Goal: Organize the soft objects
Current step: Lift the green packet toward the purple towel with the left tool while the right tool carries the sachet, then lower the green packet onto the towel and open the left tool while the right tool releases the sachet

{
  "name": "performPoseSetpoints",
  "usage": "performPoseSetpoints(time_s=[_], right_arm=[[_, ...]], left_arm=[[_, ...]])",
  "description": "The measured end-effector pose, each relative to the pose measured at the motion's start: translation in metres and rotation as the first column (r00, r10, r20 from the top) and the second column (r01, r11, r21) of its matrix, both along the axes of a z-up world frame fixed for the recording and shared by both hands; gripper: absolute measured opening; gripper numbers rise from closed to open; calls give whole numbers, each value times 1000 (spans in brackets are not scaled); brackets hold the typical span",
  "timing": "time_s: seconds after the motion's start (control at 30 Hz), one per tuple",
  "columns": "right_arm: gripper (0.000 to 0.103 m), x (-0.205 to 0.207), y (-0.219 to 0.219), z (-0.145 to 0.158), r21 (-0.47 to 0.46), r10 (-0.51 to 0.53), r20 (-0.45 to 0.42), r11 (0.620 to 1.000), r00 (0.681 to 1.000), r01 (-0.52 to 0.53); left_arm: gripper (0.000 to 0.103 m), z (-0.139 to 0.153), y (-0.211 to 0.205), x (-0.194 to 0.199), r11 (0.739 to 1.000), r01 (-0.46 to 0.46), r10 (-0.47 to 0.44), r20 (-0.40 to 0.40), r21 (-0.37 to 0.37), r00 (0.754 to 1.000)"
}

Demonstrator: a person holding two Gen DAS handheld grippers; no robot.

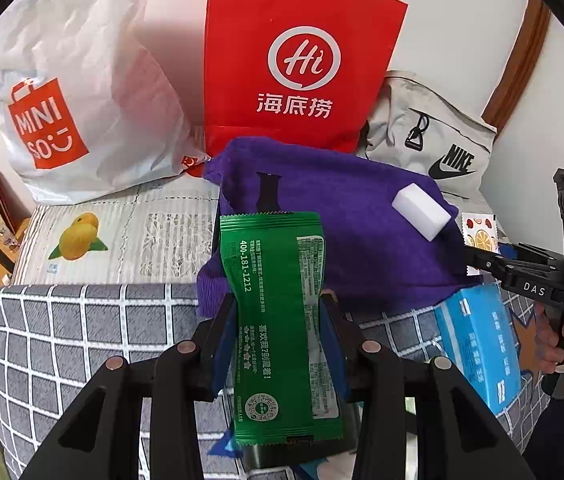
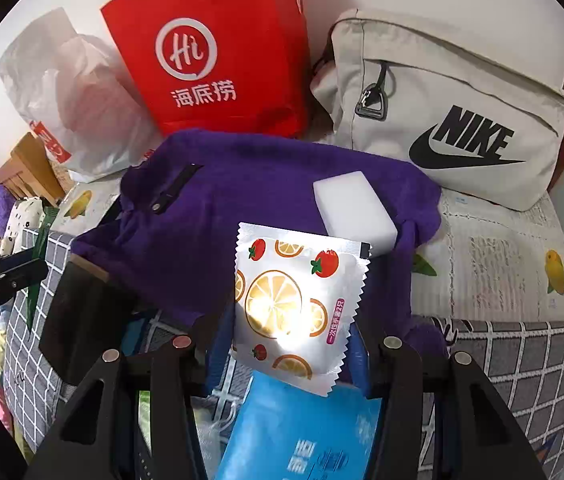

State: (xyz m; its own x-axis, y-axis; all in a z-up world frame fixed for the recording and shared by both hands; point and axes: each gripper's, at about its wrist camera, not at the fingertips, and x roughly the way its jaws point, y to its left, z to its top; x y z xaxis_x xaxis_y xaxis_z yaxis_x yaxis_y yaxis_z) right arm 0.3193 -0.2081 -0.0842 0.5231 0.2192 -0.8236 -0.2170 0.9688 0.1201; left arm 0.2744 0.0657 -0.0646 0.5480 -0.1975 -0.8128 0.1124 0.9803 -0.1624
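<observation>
My left gripper is shut on a green foil packet, which stands upright between its blue pads over the near edge of a purple towel. A white sponge block lies on the towel's far right. My right gripper is shut on a white sachet printed with orange slices and tomatoes, held above the same purple towel just in front of the sponge block. Seen from the left wrist, the right gripper comes in from the right edge with a hand on it.
Against the wall stand a white Miniso bag, a red paper bag and a beige Nike bag. A blue tissue pack lies on the grey checked cloth. A black strap rests on the towel.
</observation>
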Motion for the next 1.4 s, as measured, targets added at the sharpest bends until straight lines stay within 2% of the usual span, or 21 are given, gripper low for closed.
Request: performPoseSetpoints(time_s=[0.2,0.57,0.63,0.7,0.77,0.83,1.07,1.17,1.4], right_arm=[[50,19,-3,-9,-19,-15,-13,1000,1000,15],[50,45,-9,-40,-67,-21,-103,998,994,14],[53,48,-9,-44,-74,-18,-118,997,993,9],[64,50,-9,-47,-83,-16,-127,997,992,5],[70,52,-10,-49,-82,-23,-126,997,992,12],[74,53,-10,-49,-65,-17,-127,998,992,8],[74,51,-14,-44,-47,-20,-113,999,993,15],[74,47,-16,-38,-44,-18,-94,999,995,14],[74,39,-22,-31,-35,-23,-88,999,996,20]], left_arm=[[38,-3,-5,23,1000,2,-2,1,5,1000],[38,-8,-23,68,998,34,-34,4,49,999],[38,-10,-25,77,998,29,-30,2,49,1000],[38,-12,-26,85,998,29,-29,0,48,1000],[38,-16,-27,94,999,26,-26,-6,47,1000],[38,-20,-27,102,999,21,-21,-11,47,1000],[39,-33,-24,124,997,3,-1,-31,79,1000],[39,-45,-23,134,993,-8,16,-75,115,997],[40,-58,-28,139,995,10,0,-106,97,994]])
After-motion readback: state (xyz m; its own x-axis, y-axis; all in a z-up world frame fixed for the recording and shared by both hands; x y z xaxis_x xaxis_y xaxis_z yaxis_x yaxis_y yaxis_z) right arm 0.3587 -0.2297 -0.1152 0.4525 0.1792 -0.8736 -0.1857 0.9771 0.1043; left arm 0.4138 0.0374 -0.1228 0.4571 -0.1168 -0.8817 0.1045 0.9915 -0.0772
